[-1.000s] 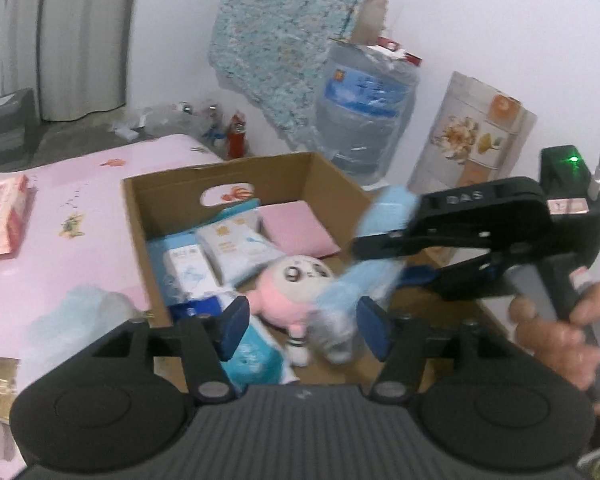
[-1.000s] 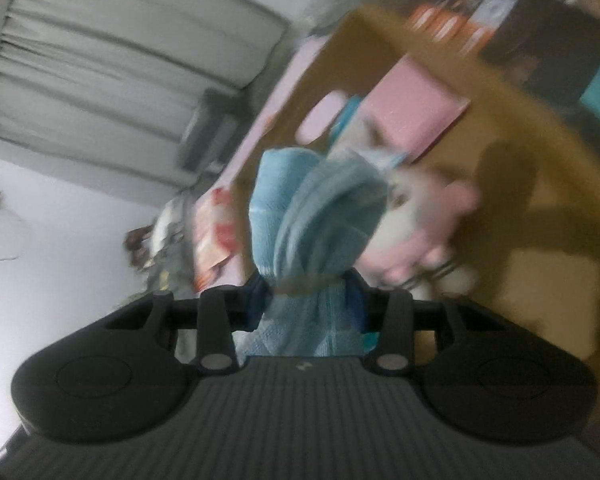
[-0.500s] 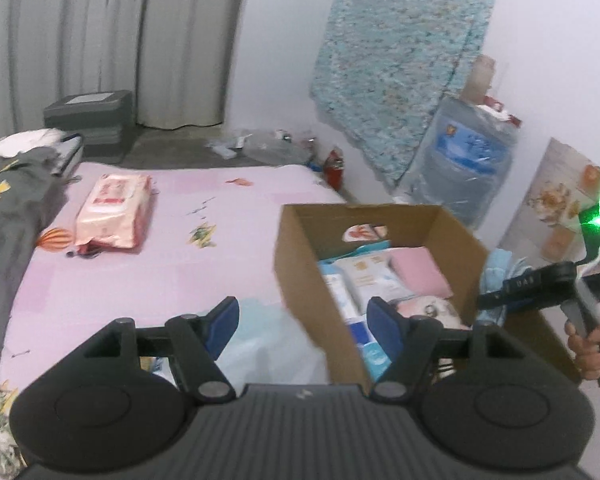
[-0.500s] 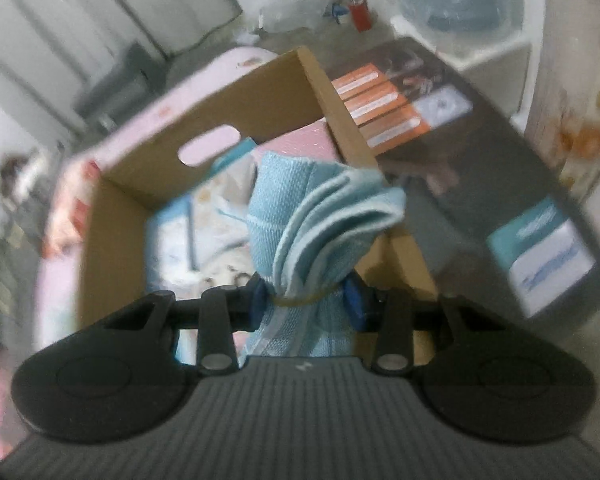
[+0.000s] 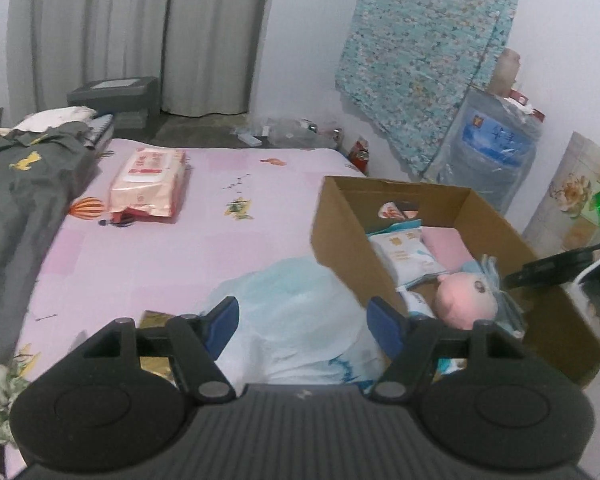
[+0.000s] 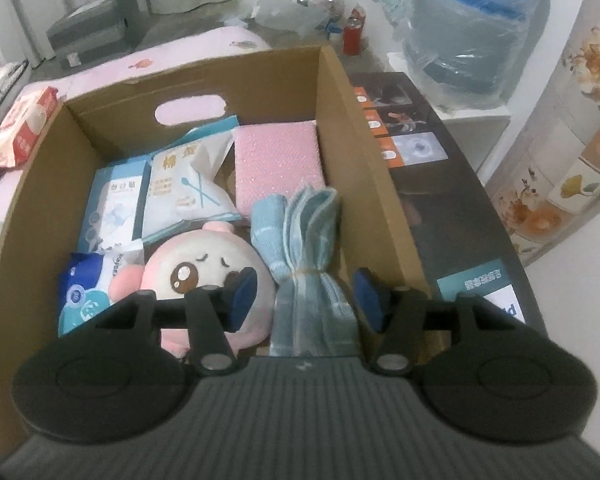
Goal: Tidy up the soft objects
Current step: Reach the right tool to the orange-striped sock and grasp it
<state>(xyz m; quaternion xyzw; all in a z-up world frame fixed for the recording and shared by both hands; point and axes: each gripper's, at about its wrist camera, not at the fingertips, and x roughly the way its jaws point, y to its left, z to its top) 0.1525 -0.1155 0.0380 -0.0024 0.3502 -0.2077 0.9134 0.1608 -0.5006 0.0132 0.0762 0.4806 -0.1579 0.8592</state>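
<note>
the right tongs [image 6: 305,296] stand spread over the cardboard box [image 6: 364,168], their jaws having just been opening, and the blue towel bundle [image 6: 306,248] lies between them without either pad pressing on it; it rests in the box against the right wall, beside the pink plush toy [image 6: 204,276] and in front of the pink sponge [image 6: 278,160]. the bundle looks light and limp, folded cloth cinched by a thin band at its waist, so it should squash rather than slip, and the banded waist is the firm place to pinch if it needs shifting. the left tongs [image 5: 302,330] are also spread and empty, hovering over a pale blue-white soft bag [image 5: 292,320] that lies on the bed [image 5: 188,240] just beside the box's near wall. that bag looks thin, crinkly and nearly weightless; it would likely slide and collapse, so a gathered fold near its middle seems the better hold than an edge. also in the box are a cotton swab pack [image 6: 190,184] and a blue wipes pack [image 6: 86,292]. the bed has a pink printed sheet, soft and yielding underneath, with a pink wipes pack [image 5: 148,184] farther off and dark clothing [image 5: 16,200] at its left side. behind are grey curtains [image 5: 140,32], a patterned cloth [image 5: 428,60] hung on the white wall and a water jug [image 5: 496,148].
</note>
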